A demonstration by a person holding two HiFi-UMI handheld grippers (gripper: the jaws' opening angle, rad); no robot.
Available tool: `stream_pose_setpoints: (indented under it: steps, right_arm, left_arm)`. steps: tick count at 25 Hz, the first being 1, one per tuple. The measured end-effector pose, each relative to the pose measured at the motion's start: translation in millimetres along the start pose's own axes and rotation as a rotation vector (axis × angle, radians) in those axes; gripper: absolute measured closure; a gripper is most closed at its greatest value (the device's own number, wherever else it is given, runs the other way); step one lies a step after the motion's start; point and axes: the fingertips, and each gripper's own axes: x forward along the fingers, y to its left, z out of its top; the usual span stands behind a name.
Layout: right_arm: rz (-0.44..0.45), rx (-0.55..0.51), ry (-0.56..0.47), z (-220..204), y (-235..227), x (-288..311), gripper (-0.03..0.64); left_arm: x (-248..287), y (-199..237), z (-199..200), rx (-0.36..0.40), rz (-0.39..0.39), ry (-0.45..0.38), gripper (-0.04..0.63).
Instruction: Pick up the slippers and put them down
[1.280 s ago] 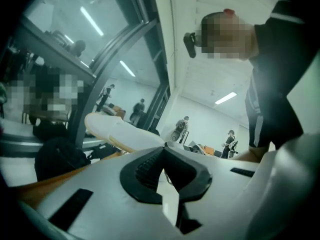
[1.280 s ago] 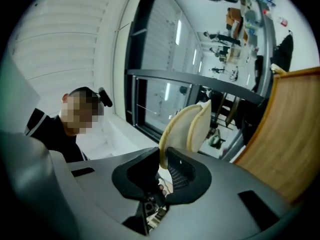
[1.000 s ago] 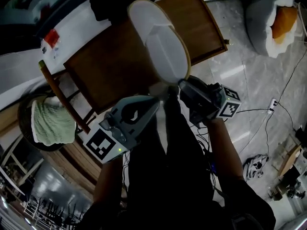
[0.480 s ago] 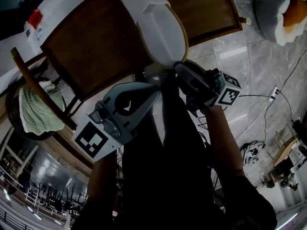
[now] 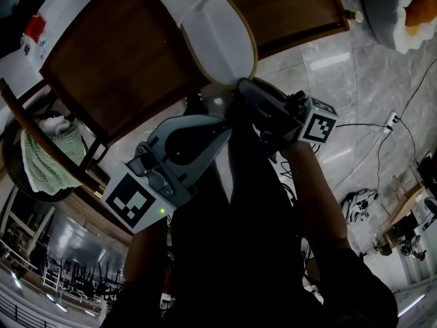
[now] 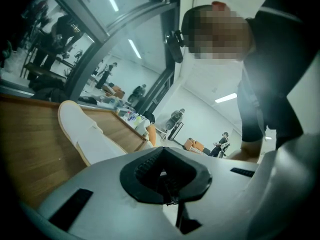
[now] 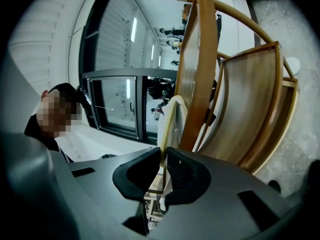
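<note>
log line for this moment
right gripper: shut on slipper edge | left gripper: shut | slipper: over chair seat, contact unclear

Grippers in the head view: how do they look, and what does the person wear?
The left gripper has a light grey shell, the right gripper a dark grey one; both carry black ribbed pads. Each ends in a cube of black-and-white square markers; a green light glows beside the left one. The person wears a dark short-sleeved top.

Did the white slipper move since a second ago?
Yes. In the head view the slipper has shifted left, farther from the chair's corner knob.
</note>
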Motion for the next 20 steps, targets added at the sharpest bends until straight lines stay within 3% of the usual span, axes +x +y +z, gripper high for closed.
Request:
stream_pose_setpoints:
  steps: [6,14,17,20]
  right_arm:
    - [-0.083,0.014,-0.006,-7.1,-18.2,-3.5,0.565]
    - [-0.086,-0.002,-0.015,-3.1,-16.8,-6.3,0.563]
    - [-0.116,-0.060,-0.029,1.8,-13.6,-19.6,0.514]
    - [-0.208,-0.239,-0.041,11.7,0.2,-44.5,0.506]
  left_arm:
    - [5.4,-2.8,-7.3,-0.018,-0.022,0.016,0.586]
    - [6.5,1.4,-11.8,-0.011,-0.024,0.028,0.586]
    - [6.4,-0.9,-8.2,-0.013,-0.031,0.025,0.586]
    - [3.3,-9.6,2.2,0.004,-0.035,0.038,0.586]
